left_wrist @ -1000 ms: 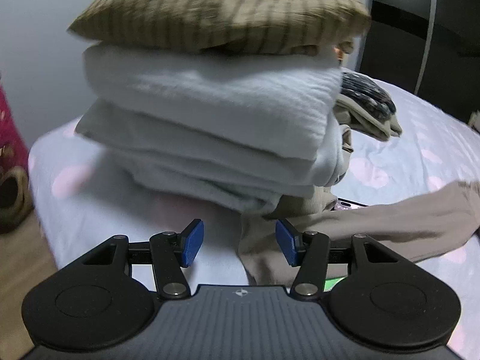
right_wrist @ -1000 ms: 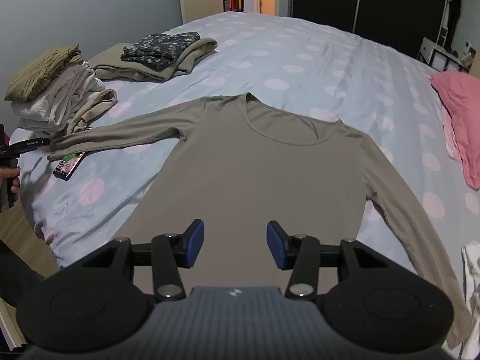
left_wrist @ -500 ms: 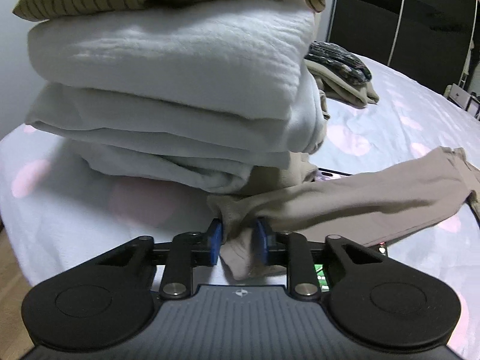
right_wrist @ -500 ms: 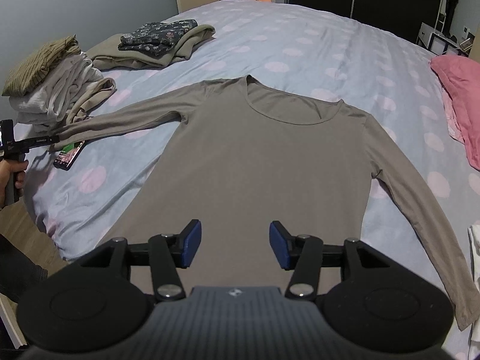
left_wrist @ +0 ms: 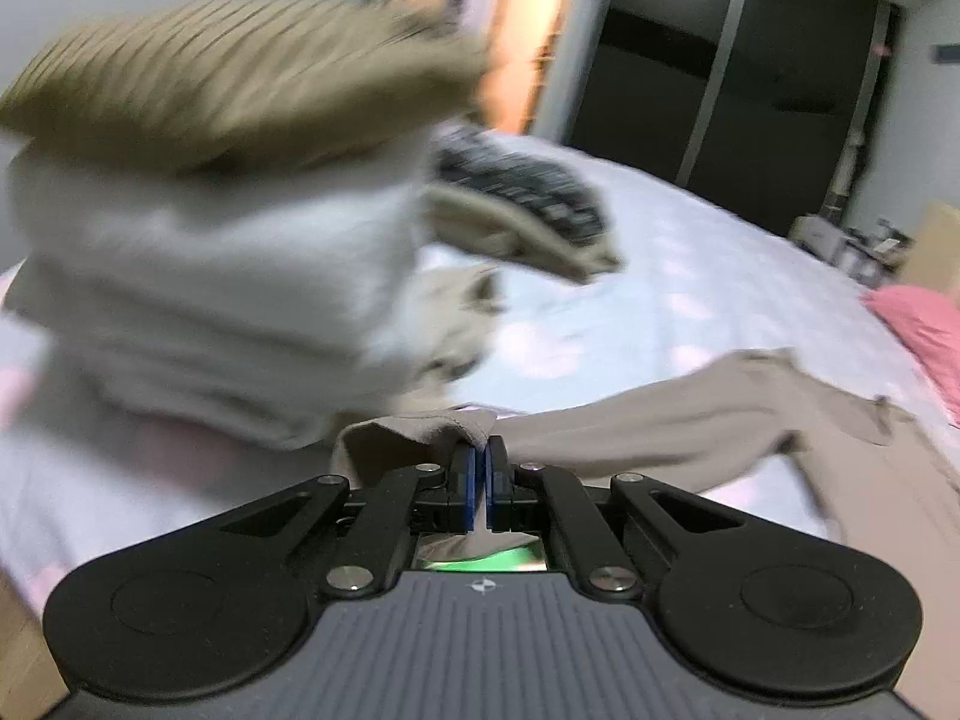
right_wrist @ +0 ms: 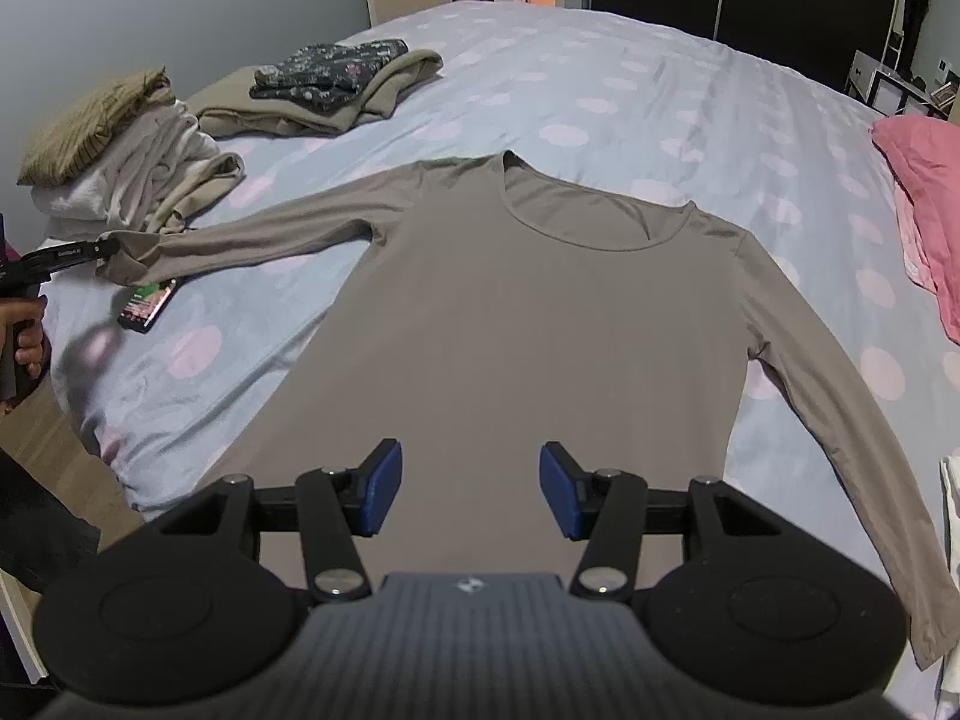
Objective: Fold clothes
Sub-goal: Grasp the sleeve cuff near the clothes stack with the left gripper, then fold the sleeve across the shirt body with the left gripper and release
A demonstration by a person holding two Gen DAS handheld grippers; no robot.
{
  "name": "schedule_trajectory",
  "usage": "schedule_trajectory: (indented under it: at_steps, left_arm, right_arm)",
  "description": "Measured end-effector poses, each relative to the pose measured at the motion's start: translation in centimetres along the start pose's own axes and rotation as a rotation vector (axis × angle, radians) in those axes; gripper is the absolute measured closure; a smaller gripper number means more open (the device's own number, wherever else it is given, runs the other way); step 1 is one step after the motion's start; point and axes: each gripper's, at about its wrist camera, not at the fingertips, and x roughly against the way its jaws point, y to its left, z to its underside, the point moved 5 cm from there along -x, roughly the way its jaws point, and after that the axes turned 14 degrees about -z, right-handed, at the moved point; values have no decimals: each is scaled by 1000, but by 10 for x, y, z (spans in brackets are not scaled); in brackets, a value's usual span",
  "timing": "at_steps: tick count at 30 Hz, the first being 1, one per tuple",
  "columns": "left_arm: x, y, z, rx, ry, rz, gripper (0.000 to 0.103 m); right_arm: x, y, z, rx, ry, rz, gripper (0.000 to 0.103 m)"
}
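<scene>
From the left wrist camera, the left claw [left_wrist: 479, 474] has just been closing, and its blue pads are now pinched tight on the cuff of the grey-brown long-sleeved top [left_wrist: 690, 420]. The sleeve runs away to the right across the pale blue bed with pink dots [left_wrist: 690, 276]. Just behind the cuff stands a blurry pile of folded clothes, white ones with a striped tan one on top [left_wrist: 228, 180]. To do this step well, I think the cuff should be lifted clear of that pile first, so the pile does not get knocked over.

From the right wrist camera, the top [right_wrist: 540, 324] lies flat and face up in the middle of the bed [right_wrist: 600, 60], both sleeves spread out. The right claw [right_wrist: 468, 486] hangs over the bottom of the top with its pads apart and nothing between them. The left claw [right_wrist: 105, 249] shows at the far left, holding the cuff. A dark phone with a green screen [right_wrist: 147, 305] lies just under that sleeve. I think the sleeve should go across the chest in one smooth sweep. Keep the cloth low and flat, and mind the phone.
</scene>
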Motion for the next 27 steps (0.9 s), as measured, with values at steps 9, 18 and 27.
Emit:
schedule_trajectory:
  at_steps: [9,18,27]
  left_arm:
    - [47,-126,-34,75,23,226,102]
    - [98,-352,-30,-22,-15,529,102]
    - [71,-480,94,-357,251,585,89]
  right_arm:
    - [22,-12,11,-12,-19,0,48]
    - [62,-51,41,-71,-53,75,48]
    - [76,-96,73,-151,-18,155,47]
